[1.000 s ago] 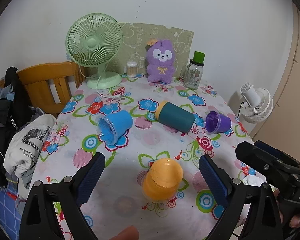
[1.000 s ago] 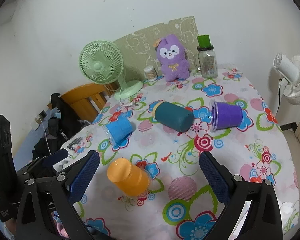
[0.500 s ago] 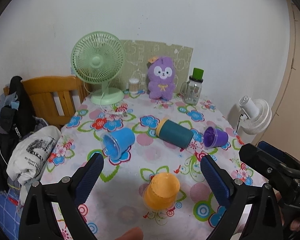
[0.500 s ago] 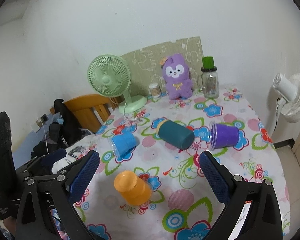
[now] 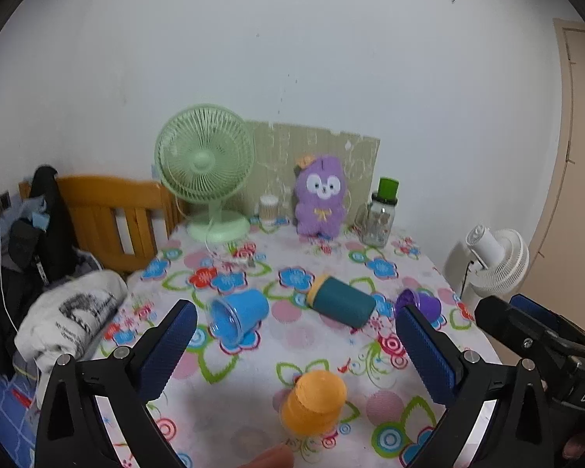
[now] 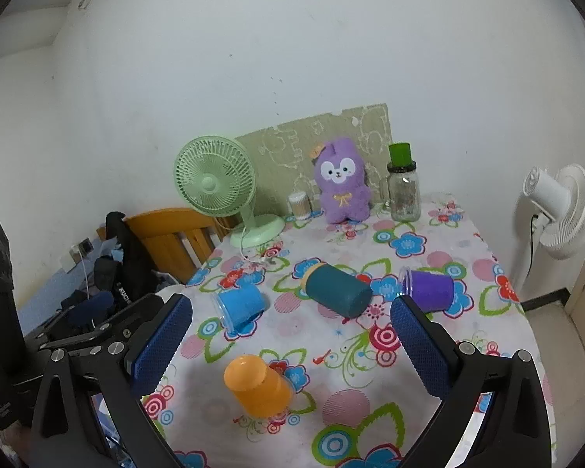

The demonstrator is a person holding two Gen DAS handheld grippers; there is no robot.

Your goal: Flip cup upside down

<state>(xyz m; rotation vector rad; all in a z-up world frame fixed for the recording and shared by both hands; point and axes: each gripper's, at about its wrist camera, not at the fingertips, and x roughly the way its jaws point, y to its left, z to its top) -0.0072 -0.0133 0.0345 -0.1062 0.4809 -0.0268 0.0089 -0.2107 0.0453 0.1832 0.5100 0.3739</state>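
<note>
- I have the left claw (image 5: 294, 345) spread wide with nothing between its blue-padded fingers (image 5: 167, 347); it hangs above the near part of the tabletop (image 5: 230, 397), which carries a floral-print cloth.
- I have the right claw (image 6: 290, 345) equally wide apart, also holding nothing.
- The orange plastic cup (image 5: 314, 401) stands mouth-down at lower centre of the left view, clear of both fingers; in the right view it (image 6: 257, 386) appears tilted.
- The blue plastic cup (image 6: 240, 306) lies on its side at centre left.
- The dark teal cylindrical cup with a yellow rim (image 6: 337, 288) lies on its side at frame centre.
- The purple plastic cup (image 6: 429, 288) lies on its side at centre right.
- The green desk fan (image 6: 218, 183), purple plush toy (image 6: 341, 181) and green-capped glass jar (image 6: 403, 189) stand along the far edge.
</note>
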